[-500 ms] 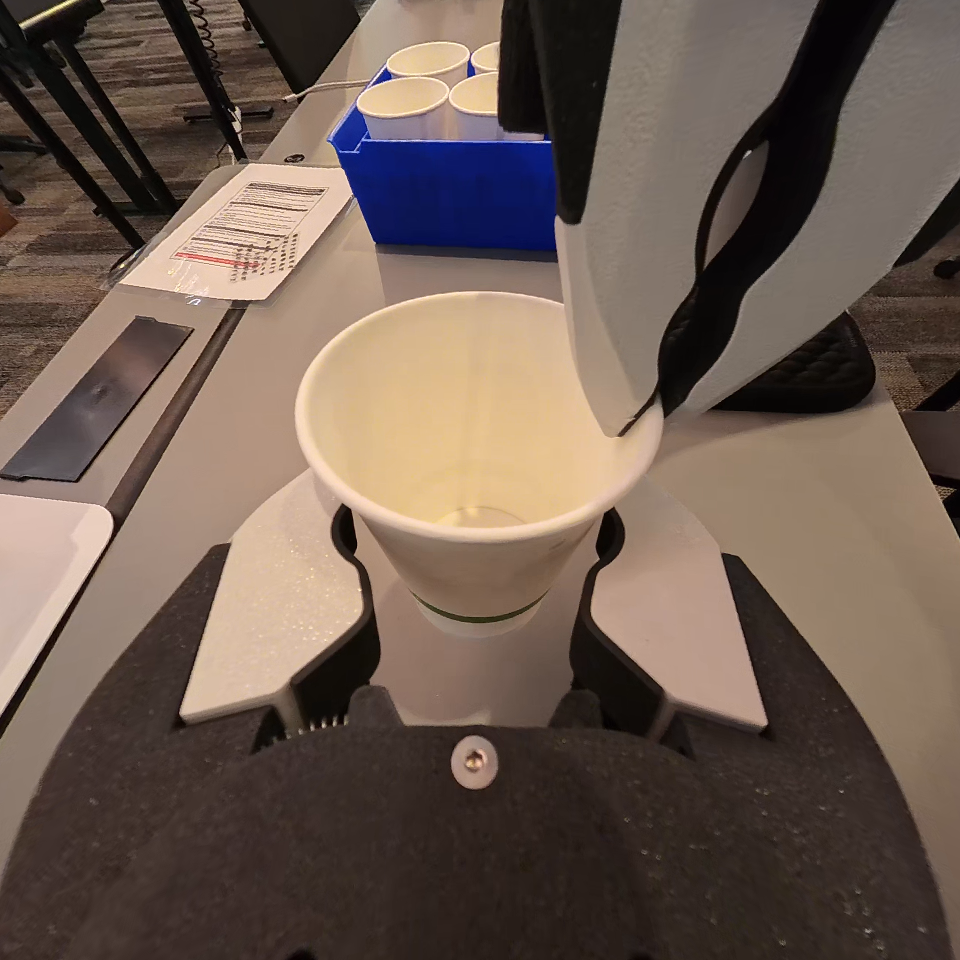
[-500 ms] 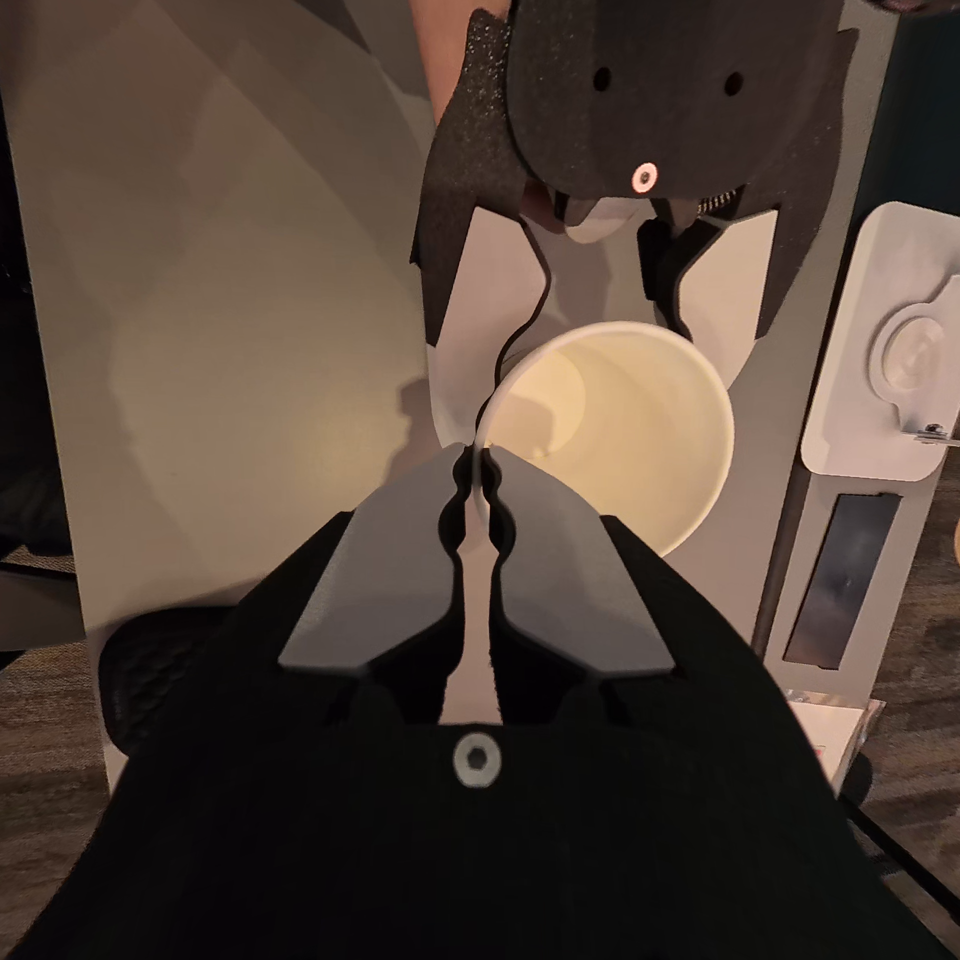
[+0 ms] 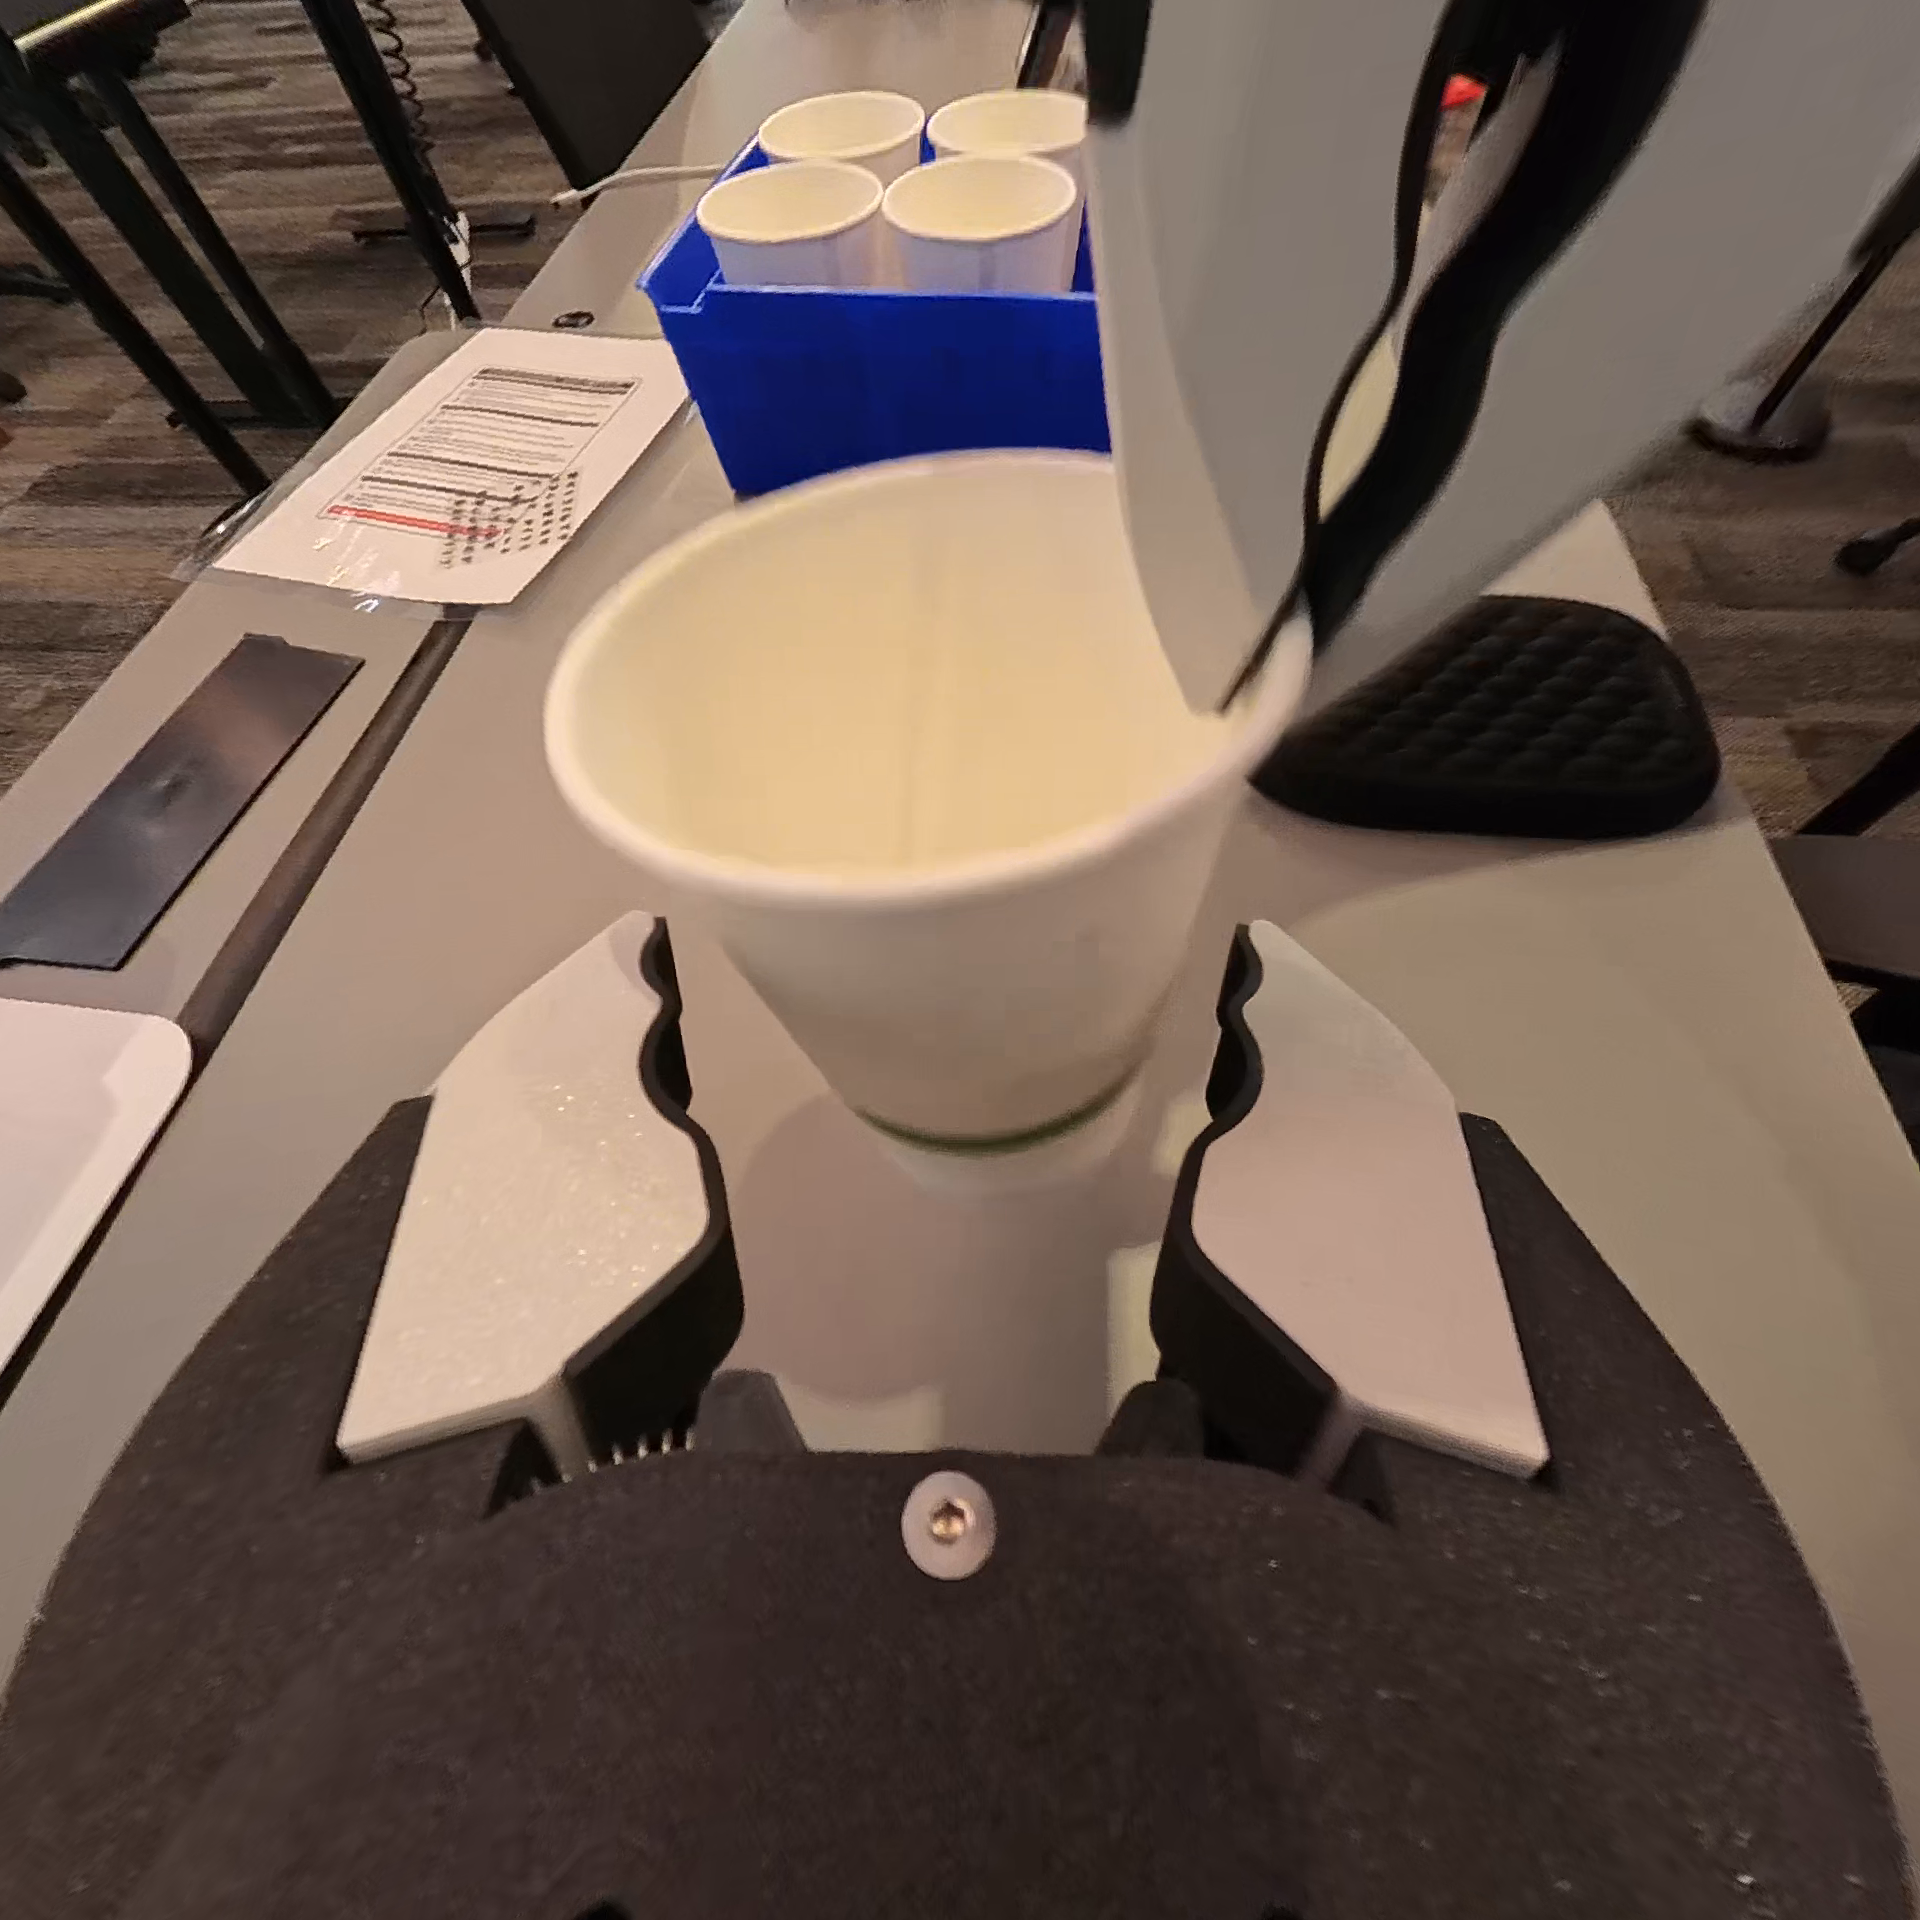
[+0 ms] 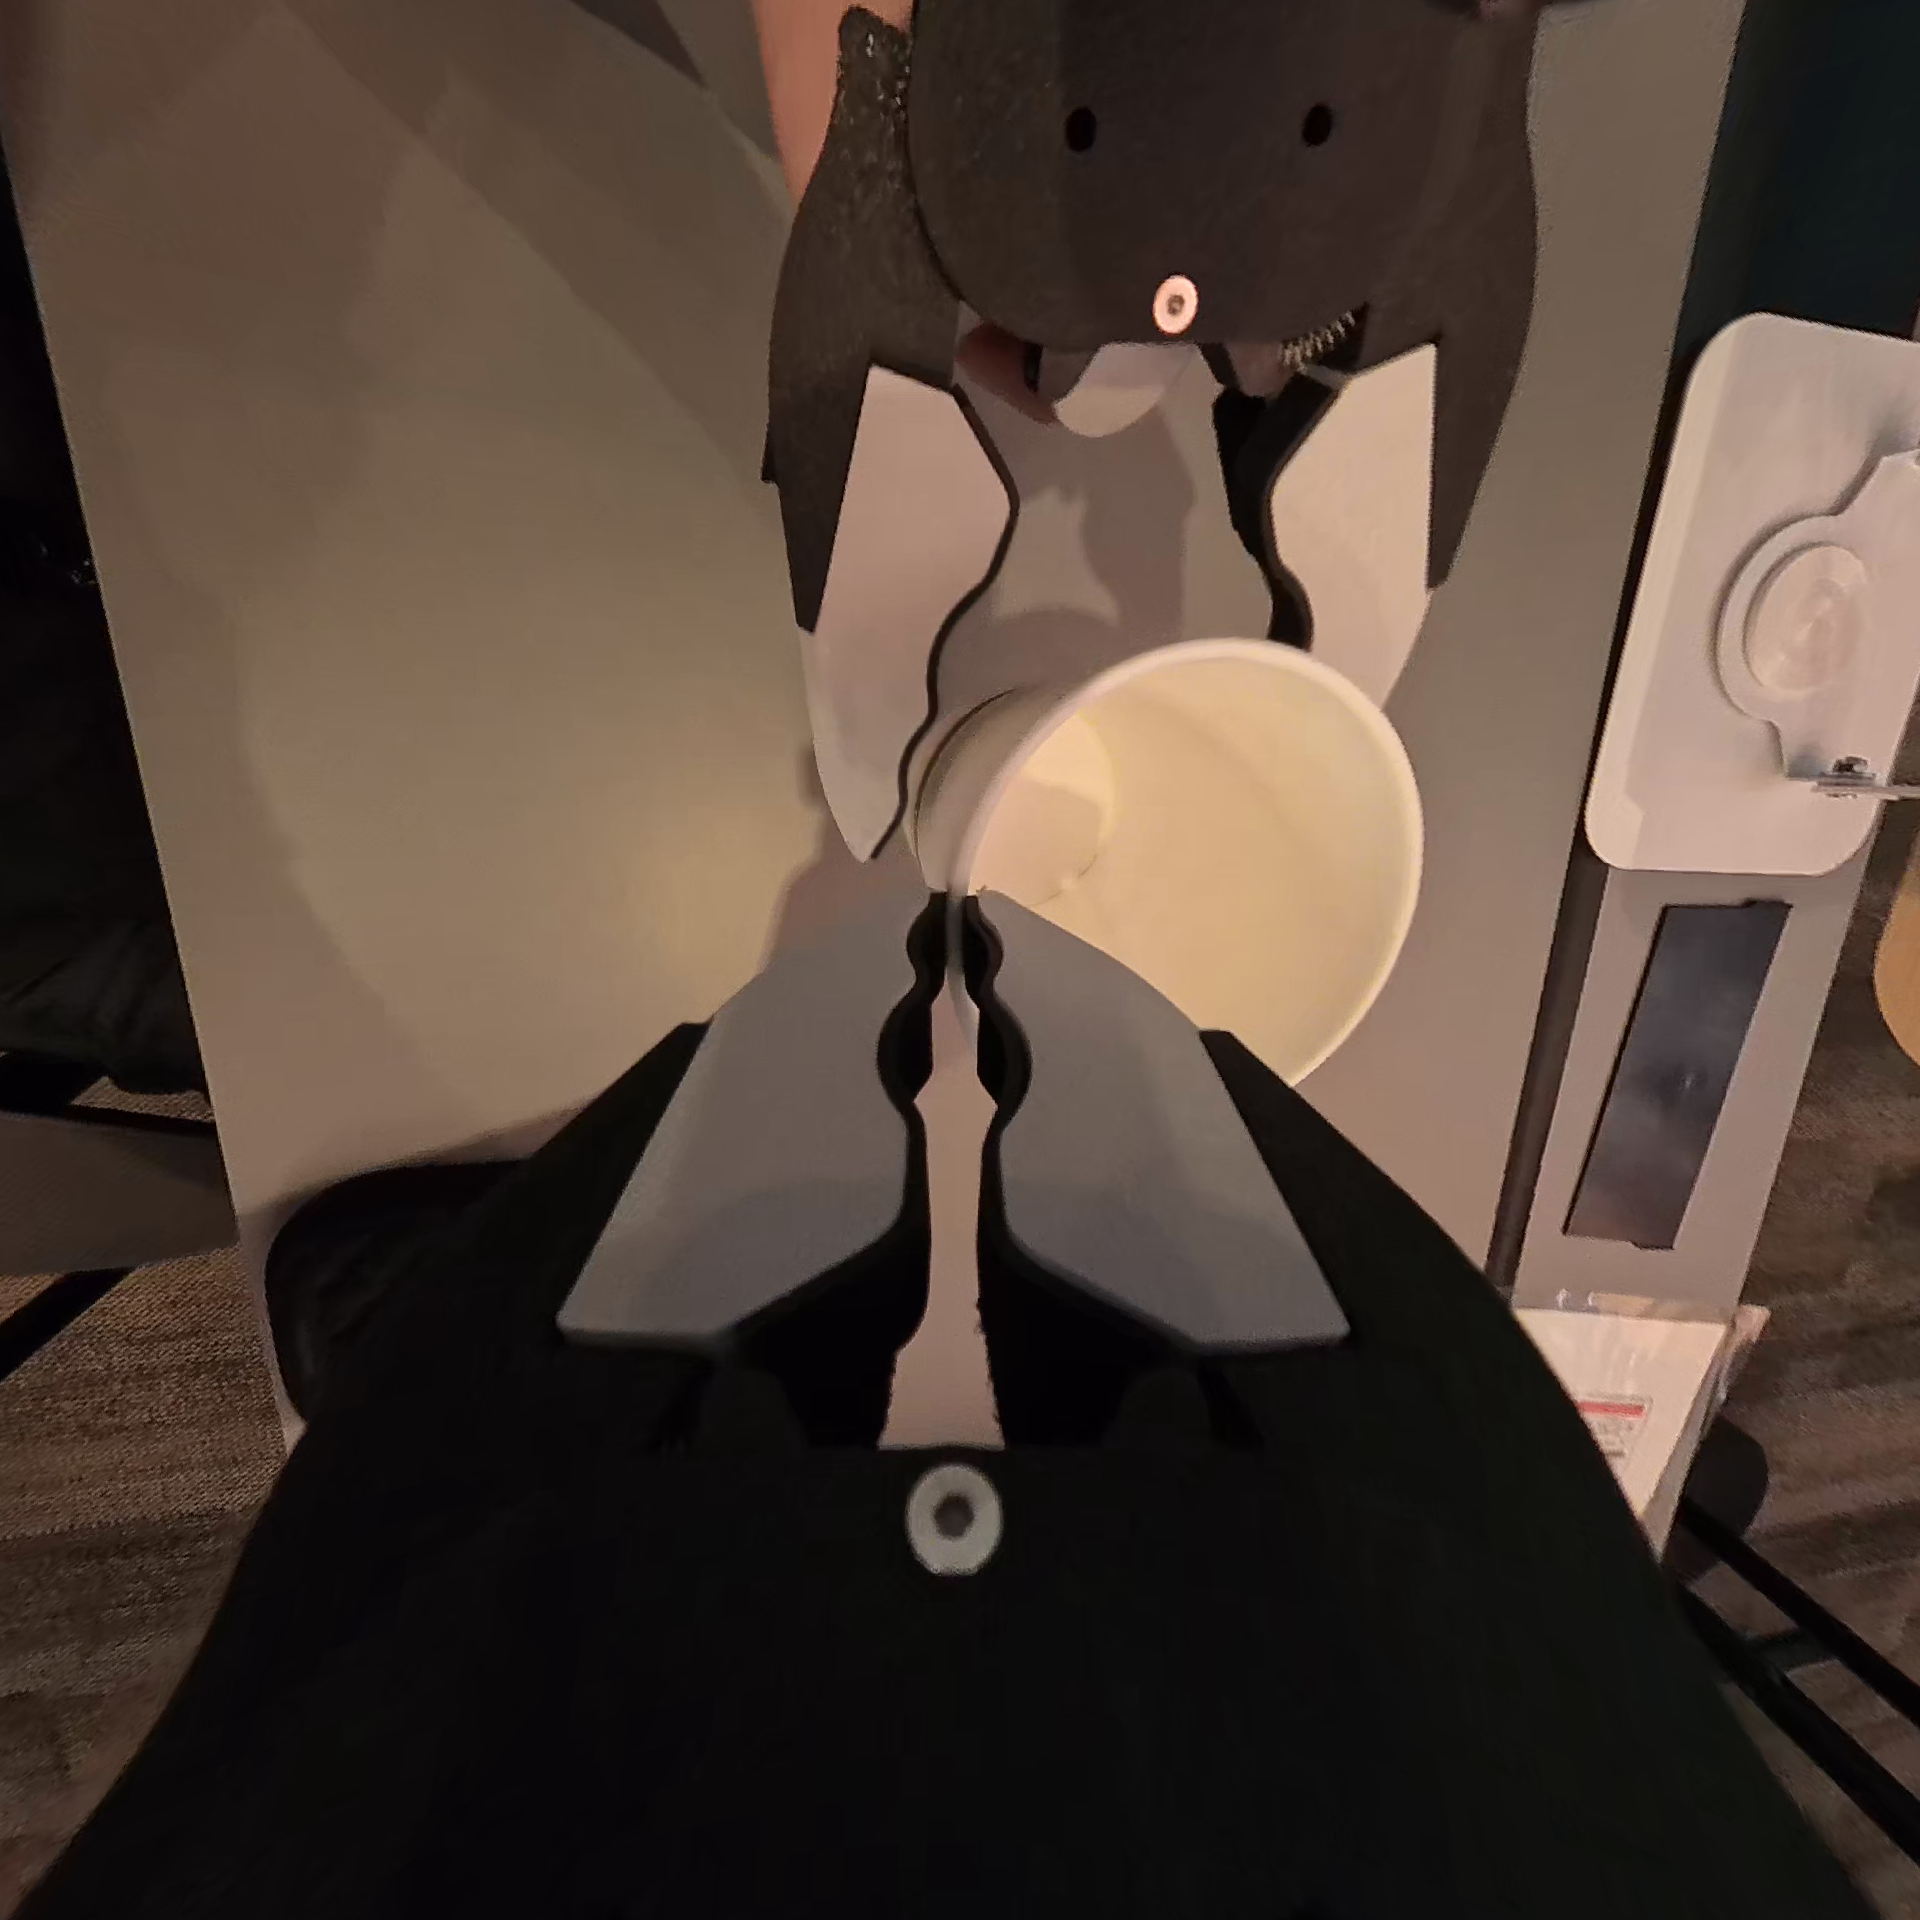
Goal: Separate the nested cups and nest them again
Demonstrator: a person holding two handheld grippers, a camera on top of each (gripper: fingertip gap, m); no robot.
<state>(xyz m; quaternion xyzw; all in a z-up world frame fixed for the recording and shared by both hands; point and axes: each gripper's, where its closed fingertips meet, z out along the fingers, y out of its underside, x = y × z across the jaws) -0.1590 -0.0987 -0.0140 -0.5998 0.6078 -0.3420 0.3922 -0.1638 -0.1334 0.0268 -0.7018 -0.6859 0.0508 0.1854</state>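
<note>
Paper cup (image 3: 894,707): hanging tilted above the surface (image 3: 499,935), pinched at the rim, its green-banded base pointing down between the left tongs. Whether a second cup is sitting inside cannot be told.
Right tongs (image 4: 954,914): closing narrowly on the cup's rim, one finger inside the wall and one outside.
Left tongs (image 3: 945,935): standing wide on either side of the cup's lower wall, gripping nothing, with a gap showing on each side in the left wrist view.
Step in hand: most likely separating, with the right side lifting.
Doing it well: the left tongs should be closing low on the outer wall, gently enough not to crush the paper, while the right tongs are pulling straight along the cup's axis; a thin rim pinch is likely to slip or crease if twisted.
Surface: grey and long, carrying a blue bin (image 3: 894,395) with four upright white cups (image 3: 790,208), a laminated sheet (image 3: 457,468), a black textured pad (image 3: 1486,717) and a dark strip (image 3: 177,790).
Room: patterned carpet (image 3: 125,416) and dark furniture legs are showing beyond the edge.
</note>
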